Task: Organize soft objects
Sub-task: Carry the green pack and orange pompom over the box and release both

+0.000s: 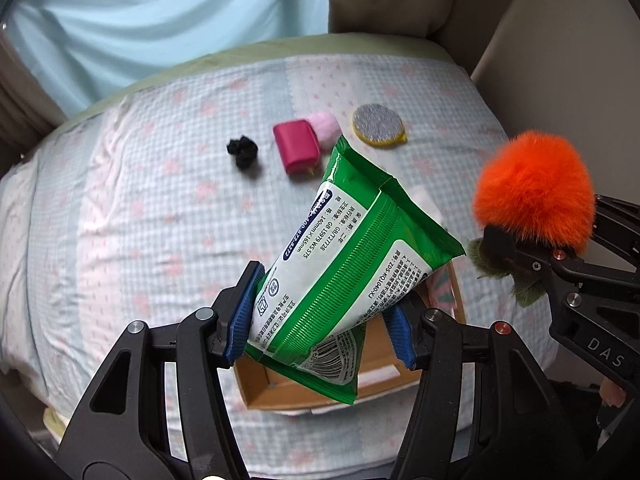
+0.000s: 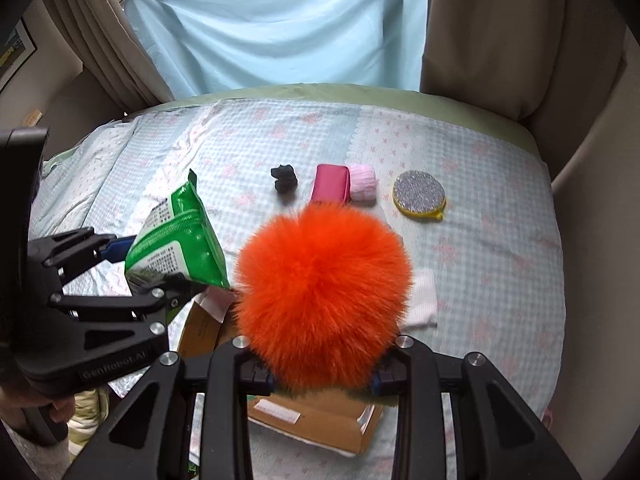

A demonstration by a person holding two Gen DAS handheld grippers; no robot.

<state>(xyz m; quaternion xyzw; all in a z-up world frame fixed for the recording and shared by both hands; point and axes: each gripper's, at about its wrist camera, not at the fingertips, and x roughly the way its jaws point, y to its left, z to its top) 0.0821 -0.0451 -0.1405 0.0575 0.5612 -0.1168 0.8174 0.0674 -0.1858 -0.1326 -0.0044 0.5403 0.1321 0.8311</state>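
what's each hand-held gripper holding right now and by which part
Left hand-held gripper clamps the green plastic wipes pack near its lower end; right hand-held gripper grips the fluffy orange pom-pom at its base.

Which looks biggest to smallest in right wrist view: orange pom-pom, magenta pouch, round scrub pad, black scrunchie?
1. Orange pom-pom, far the largest, though it is nearest the lens.
2. Magenta pouch and round scrub pad: look alike, not ranked.
3. Black scrunchie, smallest.

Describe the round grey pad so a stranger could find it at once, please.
On the checked bedspread, four small things lie in a row toward the far edge. The round pad is the rightmost, beside the pink roll. Only it is a flat disc, glittery grey on top with a yellow rim.
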